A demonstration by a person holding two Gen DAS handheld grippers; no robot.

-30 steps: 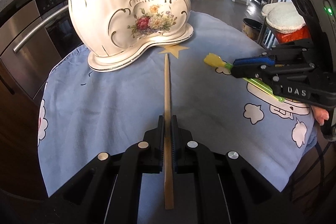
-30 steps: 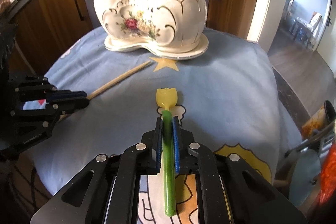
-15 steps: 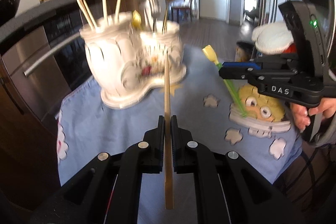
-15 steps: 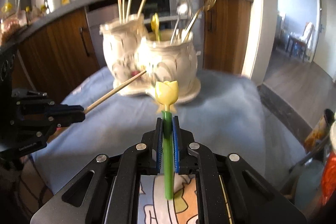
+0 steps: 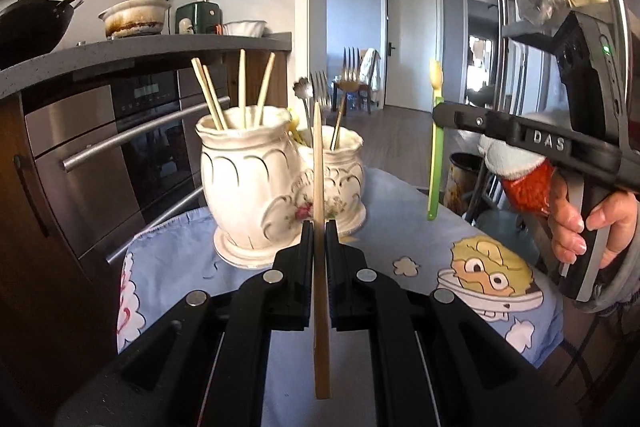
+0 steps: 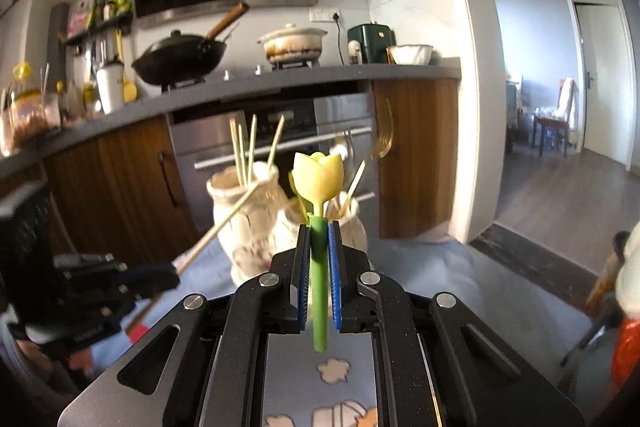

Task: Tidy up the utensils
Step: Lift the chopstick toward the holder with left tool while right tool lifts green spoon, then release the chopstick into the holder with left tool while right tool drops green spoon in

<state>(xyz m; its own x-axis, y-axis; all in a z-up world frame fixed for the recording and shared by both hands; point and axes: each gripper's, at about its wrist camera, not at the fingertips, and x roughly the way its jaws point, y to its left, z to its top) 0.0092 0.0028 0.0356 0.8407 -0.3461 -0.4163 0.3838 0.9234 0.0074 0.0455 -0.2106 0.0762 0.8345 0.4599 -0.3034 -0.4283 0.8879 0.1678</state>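
My left gripper [image 5: 319, 227] is shut on a wooden chopstick [image 5: 319, 167] and holds it upright above the table, in front of the white ceramic double holder [image 5: 248, 179]. The holder's left pot holds several chopsticks [image 5: 240, 91]; its right pot [image 5: 348, 163] holds forks and spoons. My right gripper [image 6: 319, 231] is shut on a green utensil with a yellow tulip head [image 6: 319, 179], held upright; it shows in the left wrist view [image 5: 436, 147] right of the holder. The left gripper with its chopstick [image 6: 224, 223] shows at the left of the right wrist view.
The holder stands on a small table with a blue cartoon cloth [image 5: 420, 239]. Behind it are an oven [image 5: 132, 147] and a counter with a wok [image 5: 32, 23] and a pot [image 5: 134, 17]. A metal rack [image 5: 520, 47] stands at the right.
Both grippers have lifted their utensils off the cloth and tilted them up to vertical. The holder now sits lower and farther in both views.
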